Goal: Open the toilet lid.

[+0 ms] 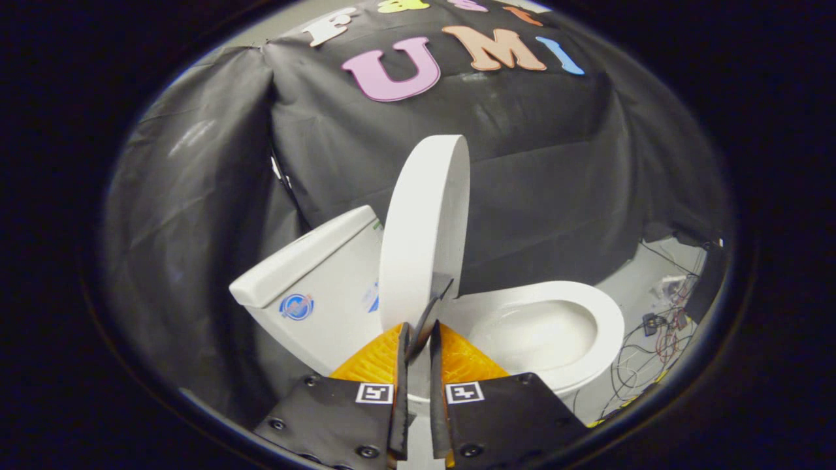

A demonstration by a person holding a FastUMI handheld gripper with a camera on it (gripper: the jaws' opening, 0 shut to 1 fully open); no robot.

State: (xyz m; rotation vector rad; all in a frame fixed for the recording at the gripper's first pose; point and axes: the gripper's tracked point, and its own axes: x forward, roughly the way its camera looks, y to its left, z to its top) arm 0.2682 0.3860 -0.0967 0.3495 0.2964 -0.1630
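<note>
The white toilet lid [421, 228] stands raised, nearly upright, between the tank [313, 274] and the open bowl. Below and to the right lies the white seat ring [607, 320] with the bowl [535, 333] showing inside it. My gripper [426, 326] sits at the lid's lower front edge. Its two fingers are drawn close together, and the lid's thin rim runs into the narrow gap between them. The fingertips [439, 297] reach up along the lid's edge.
Black cloth walls close in behind and to the left of the toilet. On the pale floor to the right of the bowl lies a tangle of wires and small electronics [659, 326].
</note>
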